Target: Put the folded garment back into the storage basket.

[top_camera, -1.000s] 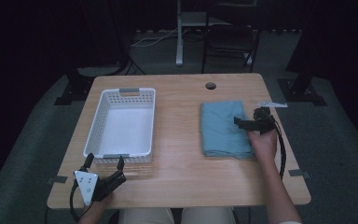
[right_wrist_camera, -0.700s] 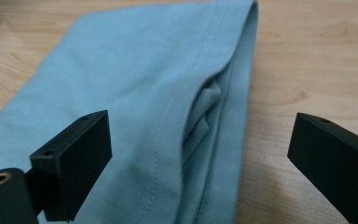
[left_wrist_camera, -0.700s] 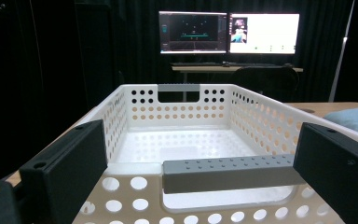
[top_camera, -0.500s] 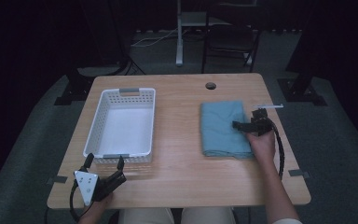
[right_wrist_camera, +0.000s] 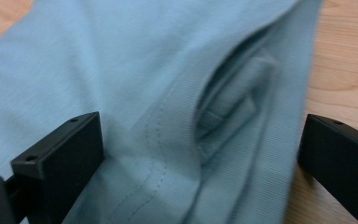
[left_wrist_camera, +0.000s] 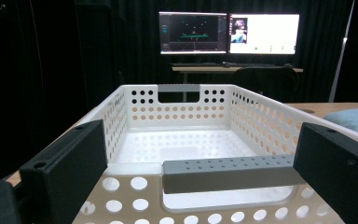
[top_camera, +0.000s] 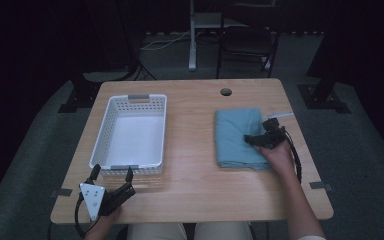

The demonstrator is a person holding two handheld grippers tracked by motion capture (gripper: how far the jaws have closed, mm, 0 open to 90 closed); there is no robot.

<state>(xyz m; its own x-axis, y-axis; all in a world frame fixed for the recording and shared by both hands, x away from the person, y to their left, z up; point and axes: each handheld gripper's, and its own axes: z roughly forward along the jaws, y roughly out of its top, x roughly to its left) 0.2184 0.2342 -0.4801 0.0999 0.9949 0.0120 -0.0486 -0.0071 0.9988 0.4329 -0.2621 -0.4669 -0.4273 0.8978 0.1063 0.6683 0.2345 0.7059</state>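
A folded teal cloth (top_camera: 235,137) lies on the right half of the wooden table (top_camera: 195,165). My right gripper (top_camera: 254,139) is open and low over the cloth's right edge. In the right gripper view its jaws (right_wrist_camera: 200,163) stand astride a ribbed, stitched fold of the cloth (right_wrist_camera: 121,70), with bare wood beyond the right jaw. A white perforated basket (top_camera: 132,132) stands empty on the left half. My left gripper (top_camera: 112,173) is open at the table's front left, right in front of the basket's near wall. Its jaws (left_wrist_camera: 200,179) frame the basket's grey handle (left_wrist_camera: 228,170).
A round cable hole (top_camera: 225,92) sits near the table's far edge. A thin pale strip (top_camera: 280,116) lies just right of the cloth. Beyond the table are a chair (top_camera: 247,47), a stand and two lit monitors (left_wrist_camera: 228,32). The floor around is dark.
My right gripper has moved nearer the person and slightly left along the cloth's right edge, now lower over it. The left gripper, basket and cloth have stayed put.
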